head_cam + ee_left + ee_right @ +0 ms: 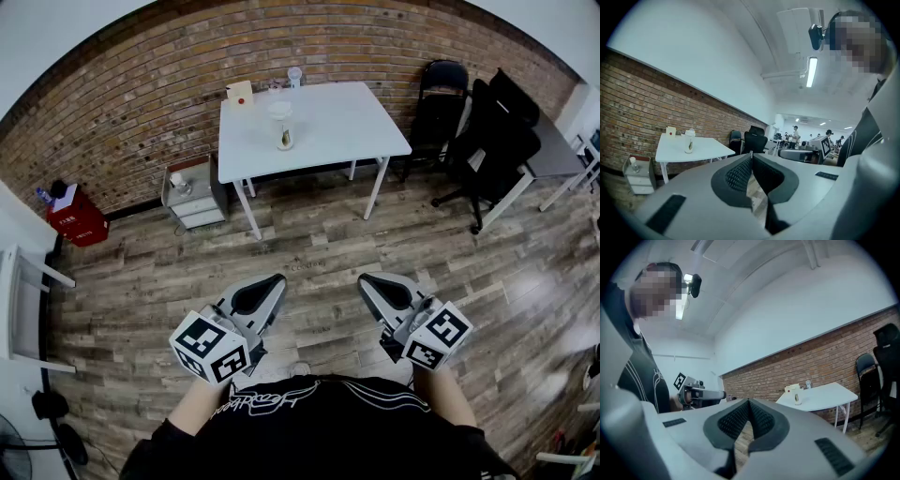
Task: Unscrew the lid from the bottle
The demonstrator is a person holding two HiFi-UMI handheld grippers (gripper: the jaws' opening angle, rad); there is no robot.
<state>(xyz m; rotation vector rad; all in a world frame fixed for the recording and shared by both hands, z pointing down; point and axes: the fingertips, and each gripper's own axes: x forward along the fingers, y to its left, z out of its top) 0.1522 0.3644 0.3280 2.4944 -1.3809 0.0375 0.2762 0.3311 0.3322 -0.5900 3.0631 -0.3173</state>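
Bottle [282, 127] on white table [347, 122], drawer unit [195, 197] and black chairs [497, 141] flanking it

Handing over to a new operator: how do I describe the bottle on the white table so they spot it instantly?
Find the white table against the brick wall. The bottle stands upright left of its middle. Its wide white lid sets it apart from the red-dotted card and small clear item at the table's back edge.
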